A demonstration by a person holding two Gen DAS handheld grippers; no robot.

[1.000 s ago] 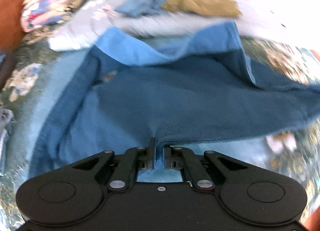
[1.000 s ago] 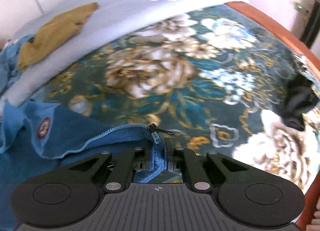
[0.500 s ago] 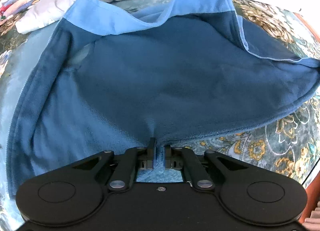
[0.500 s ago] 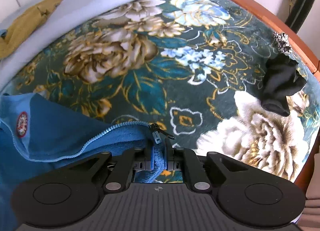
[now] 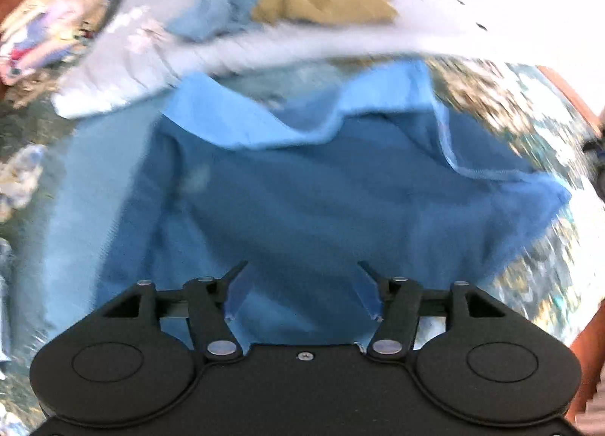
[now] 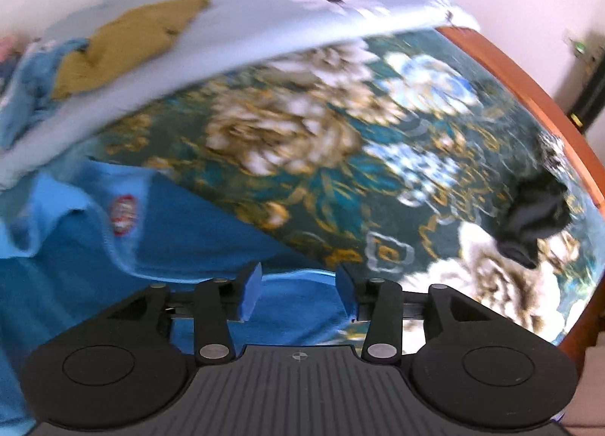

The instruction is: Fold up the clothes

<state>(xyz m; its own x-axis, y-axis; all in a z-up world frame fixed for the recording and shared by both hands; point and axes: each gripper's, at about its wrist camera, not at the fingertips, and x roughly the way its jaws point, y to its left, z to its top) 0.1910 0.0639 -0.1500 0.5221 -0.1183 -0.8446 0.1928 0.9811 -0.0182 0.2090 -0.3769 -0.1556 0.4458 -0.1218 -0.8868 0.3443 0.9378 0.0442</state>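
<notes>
Between the fingers of the left gripper (image 5: 302, 292) nothing is clamped: the jaws are opening, both pads clear of cloth, with the blue fleece jacket (image 5: 321, 201) lying loose below and beyond them. Left wrist view is motion-blurred. The jacket spreads from 6 o'clock up to centre frame, dark inner fleece facing up, its lighter blue collar band (image 5: 242, 122) folded across at 12 o'clock.

Right gripper (image 6: 298, 292): jaws opening as well, fingers (image 6: 251, 292) apart, not pressing on anything. The jacket's zip-side edge (image 6: 298, 281) runs across the gap between them, apparently lying free on the bed. A round red and white badge (image 6: 123, 213) shows on the jacket at 9 o'clock of that view.

The jacket rests on a bed covered by a dark green floral blanket (image 6: 340, 171). Farther out at 12 o'clock lies a pale grey flowered quilt (image 6: 302, 9), carrying a mustard-brown garment (image 6: 128, 43) and a crumpled light blue garment (image 5: 219, 9). A black garment (image 6: 537, 220) sits at 3 o'clock in the right wrist view, near the orange-brown wooden bed frame (image 6: 529, 88).
</notes>
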